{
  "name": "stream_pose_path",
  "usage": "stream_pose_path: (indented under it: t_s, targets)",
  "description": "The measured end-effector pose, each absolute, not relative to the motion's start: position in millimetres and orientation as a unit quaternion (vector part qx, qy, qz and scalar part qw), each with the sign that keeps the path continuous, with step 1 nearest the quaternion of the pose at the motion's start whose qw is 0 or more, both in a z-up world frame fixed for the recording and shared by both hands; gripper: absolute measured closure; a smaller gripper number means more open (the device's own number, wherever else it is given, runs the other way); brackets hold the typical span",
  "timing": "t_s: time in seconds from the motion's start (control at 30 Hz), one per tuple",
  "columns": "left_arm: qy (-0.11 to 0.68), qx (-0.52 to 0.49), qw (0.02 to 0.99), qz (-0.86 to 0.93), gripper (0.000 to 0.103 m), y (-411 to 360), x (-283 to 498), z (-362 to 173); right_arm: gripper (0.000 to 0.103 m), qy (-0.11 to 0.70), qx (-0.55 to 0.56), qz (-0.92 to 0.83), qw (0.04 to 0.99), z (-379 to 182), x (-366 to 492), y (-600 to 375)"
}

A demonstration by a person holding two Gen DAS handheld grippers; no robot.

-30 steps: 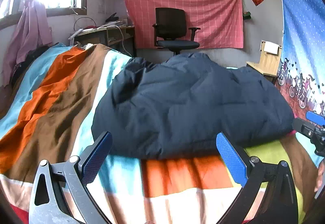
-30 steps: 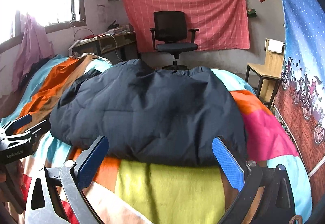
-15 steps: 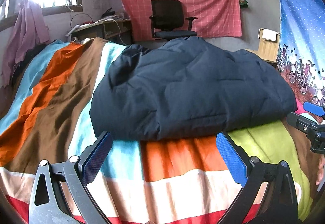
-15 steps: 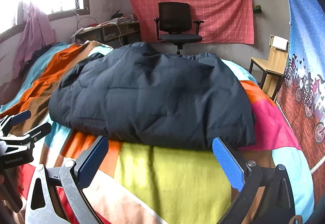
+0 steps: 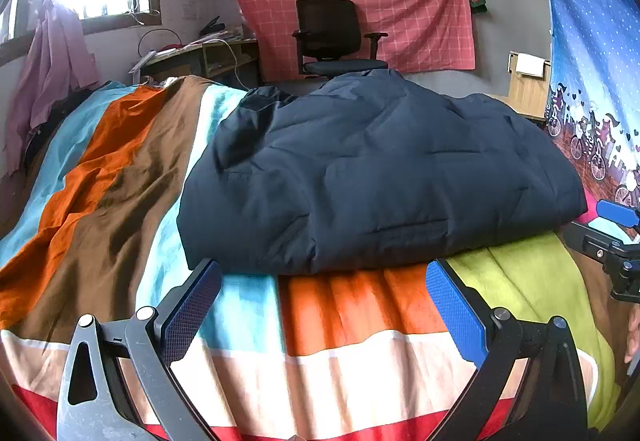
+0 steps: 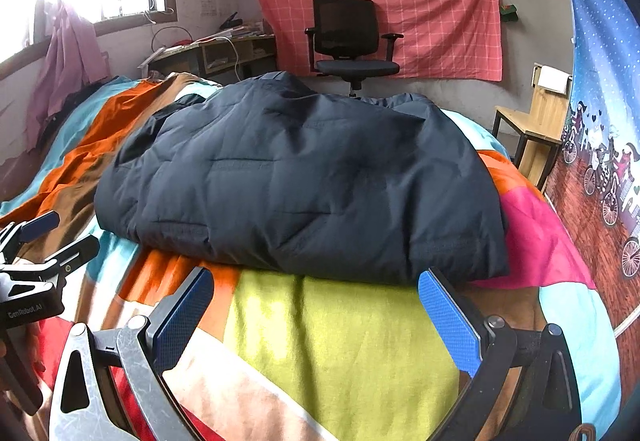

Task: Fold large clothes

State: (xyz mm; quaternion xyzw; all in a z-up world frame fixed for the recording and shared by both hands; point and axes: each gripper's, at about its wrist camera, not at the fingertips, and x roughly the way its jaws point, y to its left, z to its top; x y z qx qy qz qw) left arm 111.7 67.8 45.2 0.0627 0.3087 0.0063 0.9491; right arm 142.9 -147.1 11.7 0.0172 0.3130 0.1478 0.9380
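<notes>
A dark navy quilted jacket [image 5: 372, 169] lies folded in a thick bundle on a bed with a colourful striped cover [image 5: 328, 357]. In the left wrist view my left gripper [image 5: 322, 301] is open, just short of the jacket's near edge, nothing between its blue pads. The right wrist view shows the same jacket [image 6: 304, 181], and my right gripper [image 6: 316, 305] is open over the lime-green stripe [image 6: 340, 341], near the jacket's front right corner. Each gripper shows in the other's view: the right one [image 5: 612, 237] at the right edge, the left one [image 6: 36, 253] at the left edge.
Beyond the bed stand a black office chair [image 5: 332, 37], a cluttered desk [image 5: 200, 57] and a small wooden chair [image 6: 536, 121]. A pink checked cloth [image 5: 360, 9] hangs on the far wall, a blue patterned curtain [image 5: 596, 81] on the right, pink clothing [image 5: 52, 73] by the window.
Both grippers have drawn back from the jacket and risen a little; more of the striped cover shows in front of the jacket. Both stayed open.
</notes>
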Motion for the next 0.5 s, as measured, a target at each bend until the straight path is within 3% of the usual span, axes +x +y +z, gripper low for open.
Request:
stream_pose_path:
  t_s: [0.5]
  targets:
    - [0.308,0.062,0.949,0.005,0.003,67.7,110.7,46.1,0.0,0.315,0.018,0.149,0.937,8.9,143.3,-147.6]
